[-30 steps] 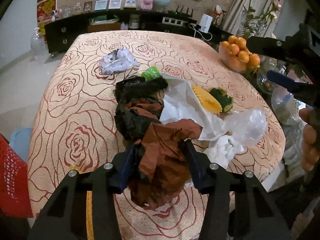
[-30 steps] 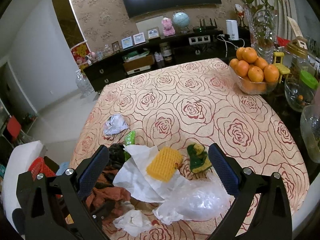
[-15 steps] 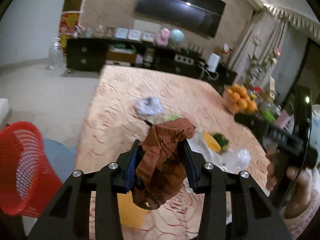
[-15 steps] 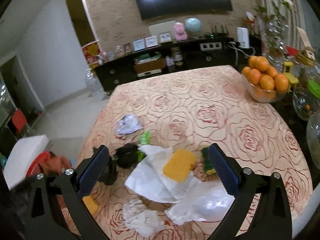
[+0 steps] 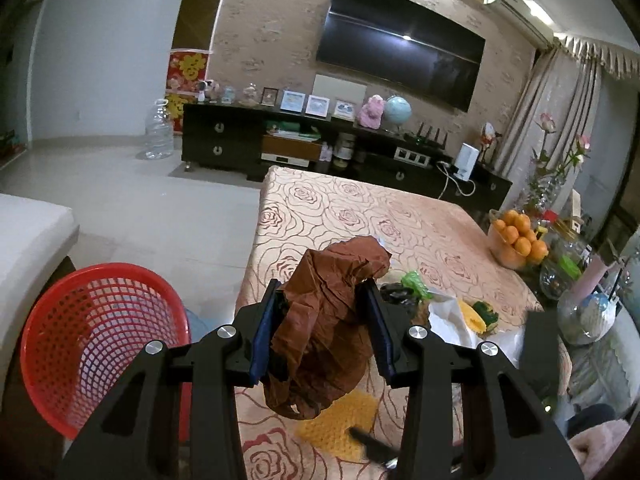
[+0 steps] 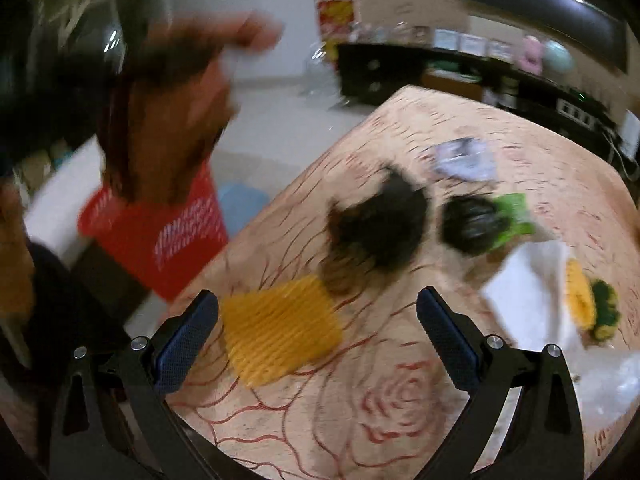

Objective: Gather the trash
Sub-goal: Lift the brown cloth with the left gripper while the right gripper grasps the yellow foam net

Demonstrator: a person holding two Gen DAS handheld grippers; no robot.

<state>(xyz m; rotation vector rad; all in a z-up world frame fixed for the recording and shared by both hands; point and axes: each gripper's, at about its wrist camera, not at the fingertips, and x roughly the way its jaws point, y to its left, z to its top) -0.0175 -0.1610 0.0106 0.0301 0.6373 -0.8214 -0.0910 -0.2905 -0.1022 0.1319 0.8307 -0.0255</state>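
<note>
Crumpled brown paper (image 5: 328, 316) filled the left gripper (image 5: 323, 322), whose two blue-padded fingers (image 5: 262, 332) pressed on it from either side and held it up clear of the table (image 5: 360, 216). The paper hung in folds below the pads, a loose tail dangling over the table's near edge. A red mesh basket (image 5: 92, 336) stood on the floor to the left of the table, beside and below the held paper, with a pale blue thing partly hidden behind it.

More trash lay on the rose-patterned tablecloth. A yellow ribbed pad (image 6: 280, 328) sat near the table's front corner, between the spread fingers of the right gripper (image 6: 316, 336), which hung above it with its jaws wide and nothing in them. Beyond the pad lay two dark crumpled bags (image 6: 380, 224), a green wrapper (image 6: 512, 216) just beside the farther one, and a grey and white wrapper (image 6: 464, 158) further back. A sheet of white paper (image 6: 532, 288) lay to the right, with a yellow and green sponge (image 6: 592, 304) on its far edge. The right wrist view was badly smeared by motion, so the dark bags may have been one heap or two.

A bowl of oranges (image 5: 518, 236) stood at the table's right side, near glass jars. A dark television (image 5: 400, 44) hung on the back wall above a low black cabinet.
</note>
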